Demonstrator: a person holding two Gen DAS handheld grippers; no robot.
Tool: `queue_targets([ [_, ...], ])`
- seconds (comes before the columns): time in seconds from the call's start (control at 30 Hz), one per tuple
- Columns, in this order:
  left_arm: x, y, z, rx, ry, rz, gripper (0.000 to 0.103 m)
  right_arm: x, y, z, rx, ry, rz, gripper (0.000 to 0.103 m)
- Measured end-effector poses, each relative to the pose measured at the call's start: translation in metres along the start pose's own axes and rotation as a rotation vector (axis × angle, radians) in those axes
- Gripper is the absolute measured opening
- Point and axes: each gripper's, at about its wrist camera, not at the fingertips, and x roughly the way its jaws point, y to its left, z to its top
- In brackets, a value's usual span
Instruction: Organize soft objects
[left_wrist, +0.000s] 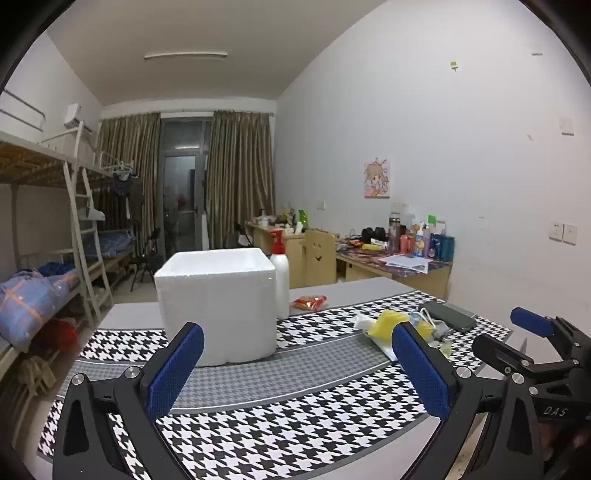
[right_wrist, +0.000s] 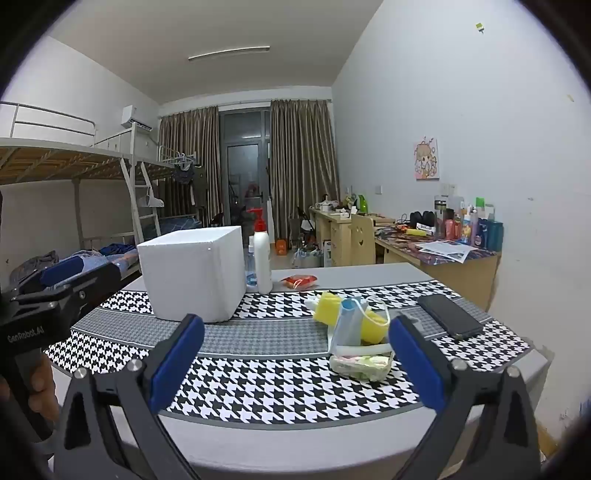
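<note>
A white foam box (left_wrist: 218, 306) (right_wrist: 194, 271) stands open-topped on the houndstooth mat. A pile of soft things lies to its right: a yellow sponge (right_wrist: 327, 306) (left_wrist: 388, 323), a blue face mask (right_wrist: 347, 325), and a clear packet of tissues (right_wrist: 360, 363). A red snack packet (right_wrist: 299, 281) (left_wrist: 309, 302) lies further back. My left gripper (left_wrist: 295, 369) is open and empty, low over the mat in front of the box. My right gripper (right_wrist: 295, 363) is open and empty, just short of the pile; it also shows in the left wrist view (left_wrist: 535, 325).
A white bottle with a red pump (right_wrist: 263, 254) (left_wrist: 280, 280) stands right of the box. A black phone (right_wrist: 448, 315) (left_wrist: 450, 315) lies on the mat at the right. Desks (right_wrist: 458, 258) with clutter line the right wall; bunk beds (left_wrist: 44, 258) stand left.
</note>
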Motion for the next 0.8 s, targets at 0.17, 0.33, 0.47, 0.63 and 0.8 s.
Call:
queue_targets([
  [0.17, -0.0028, -0.0009, 0.0004, 0.015, -0.020, 0.005, 0.102, -0.0036, 0.0014, -0.0005, -0.007, -0.004, -0.007, 0.102],
  [0.33, 0.0030, -0.0005, 0.0008, 0.029, 0.000, 0.011, 0.102, -0.0042, 0.0019, 0.0015, -0.007, -0.005, -0.005, 0.102],
  [0.47, 0.0038, 0.0000, -0.0011, 0.023, -0.008, 0.011, 0.102, 0.0012, 0.0018, 0.0035, -0.003, 0.010, -0.005, 0.102],
  [0.63, 0.0039, 0.0025, -0.0036, 0.025, -0.003, 0.008, 0.102, 0.0011, -0.0011, 0.0018, 0.005, 0.013, -0.005, 0.102],
  [0.8, 0.0033, 0.0024, -0.0026, 0.021, -0.001, 0.014, 0.102, 0.0002, -0.0014, 0.0014, 0.004, 0.012, -0.004, 0.102],
])
